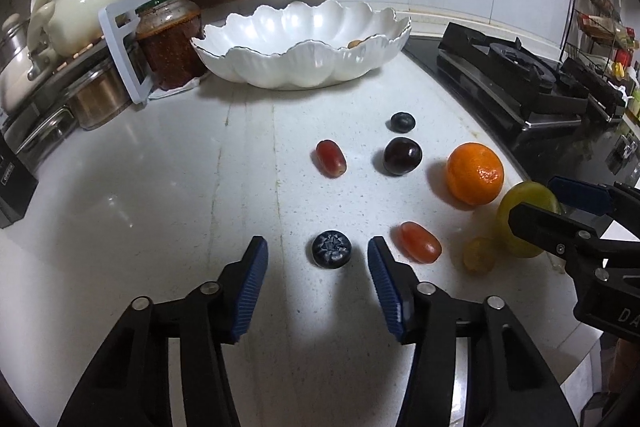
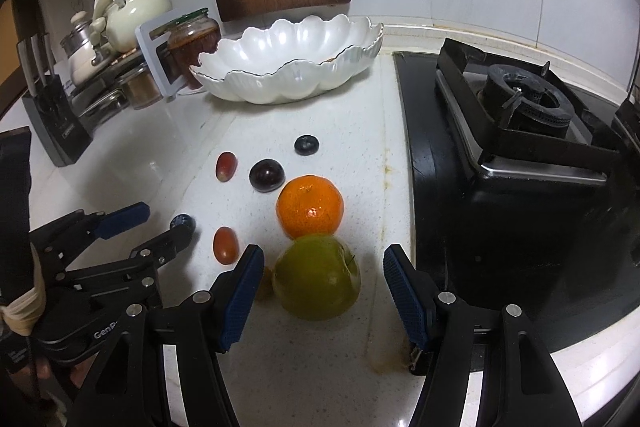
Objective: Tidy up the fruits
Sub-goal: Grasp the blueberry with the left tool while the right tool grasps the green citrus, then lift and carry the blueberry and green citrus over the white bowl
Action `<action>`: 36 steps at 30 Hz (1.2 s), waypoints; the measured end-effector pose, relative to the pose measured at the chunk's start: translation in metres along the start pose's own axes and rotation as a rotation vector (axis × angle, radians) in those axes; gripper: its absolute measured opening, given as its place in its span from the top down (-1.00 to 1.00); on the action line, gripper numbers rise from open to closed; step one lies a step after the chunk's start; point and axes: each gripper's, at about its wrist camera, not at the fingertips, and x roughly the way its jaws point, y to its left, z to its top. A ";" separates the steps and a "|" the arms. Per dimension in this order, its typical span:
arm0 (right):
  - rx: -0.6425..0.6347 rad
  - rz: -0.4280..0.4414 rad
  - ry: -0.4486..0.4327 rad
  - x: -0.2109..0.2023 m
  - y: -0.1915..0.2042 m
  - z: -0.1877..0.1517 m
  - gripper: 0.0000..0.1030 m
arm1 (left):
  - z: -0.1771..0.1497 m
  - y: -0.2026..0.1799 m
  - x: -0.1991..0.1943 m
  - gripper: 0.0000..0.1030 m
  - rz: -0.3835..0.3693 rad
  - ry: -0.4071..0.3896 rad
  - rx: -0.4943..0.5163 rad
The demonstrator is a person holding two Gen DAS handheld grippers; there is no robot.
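Left gripper [image 1: 318,259], jaws spread wide, straddles a near blueberry [image 1: 331,249] resting on the white counter [image 1: 160,187]; neither pad touches the berry. Right gripper [image 2: 320,275], likewise spread, brackets a green apple [image 2: 316,277], with clear gaps on both sides between pads and skin. Nothing is held by either tool.

Just beyond the apple, and apparently touching it, sits a mandarin [image 2: 310,205]. To the apple's left lie a small reddish grape tomato [image 2: 226,245] and a small yellow fruit [image 1: 478,254], the latter largely hidden behind the right gripper's left finger in the right wrist view. Farther out lie a dark plum [image 2: 267,175], a red grape [image 2: 226,166] and a second blueberry [image 2: 306,145].

At the back of the counter stands a scalloped white bowl [image 2: 304,83], the presumed destination; a small brownish item shows just over its rim, identity unclear. A gas hob [image 2: 520,131] borders the counter on the right; a jar [image 1: 172,39] stands left of the bowl.

Step in hand, as judged: both grippers are positioned for a pick, neither yet closed. The next move calls for gentle closure on the soft blueberry, centred so that it does not roll, and a firmer closure on the apple without nudging the mandarin, then a lift toward the bowl.
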 end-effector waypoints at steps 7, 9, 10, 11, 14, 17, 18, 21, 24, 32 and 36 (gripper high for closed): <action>0.002 -0.001 0.007 0.003 -0.002 0.000 -0.22 | 0.000 -0.002 0.009 0.19 -0.009 0.023 0.005; 0.004 0.006 0.013 0.004 -0.002 -0.001 -0.19 | 0.000 -0.003 0.010 0.22 -0.011 0.026 0.007; 0.006 0.012 0.018 0.005 -0.003 -0.001 -0.17 | 0.000 -0.003 0.010 0.24 -0.009 0.028 0.007; 0.008 0.017 0.022 0.006 -0.002 -0.002 -0.16 | 0.000 -0.003 0.011 0.30 -0.010 0.027 0.007; 0.010 0.031 0.035 0.010 -0.002 -0.003 -0.07 | 0.001 -0.002 0.011 0.38 -0.006 0.025 0.007; 0.011 0.046 0.038 0.011 -0.001 -0.005 0.02 | 0.001 -0.002 0.011 0.45 -0.015 0.027 0.006; 0.006 0.044 0.037 0.011 0.000 -0.005 0.02 | 0.001 -0.003 0.011 0.46 -0.016 0.027 0.007; 0.001 0.043 0.035 0.010 0.001 -0.006 0.02 | 0.001 -0.003 0.011 0.54 -0.024 0.029 0.009; 0.014 0.041 0.037 0.010 -0.002 -0.005 0.02 | 0.001 -0.003 0.009 0.55 -0.016 0.024 0.002; 0.028 0.045 0.051 0.004 -0.005 -0.002 0.03 | 0.011 -0.003 -0.005 0.55 -0.020 0.006 0.000; 0.063 0.062 0.065 -0.001 -0.005 0.004 0.02 | 0.021 -0.003 -0.014 0.55 -0.037 -0.025 0.009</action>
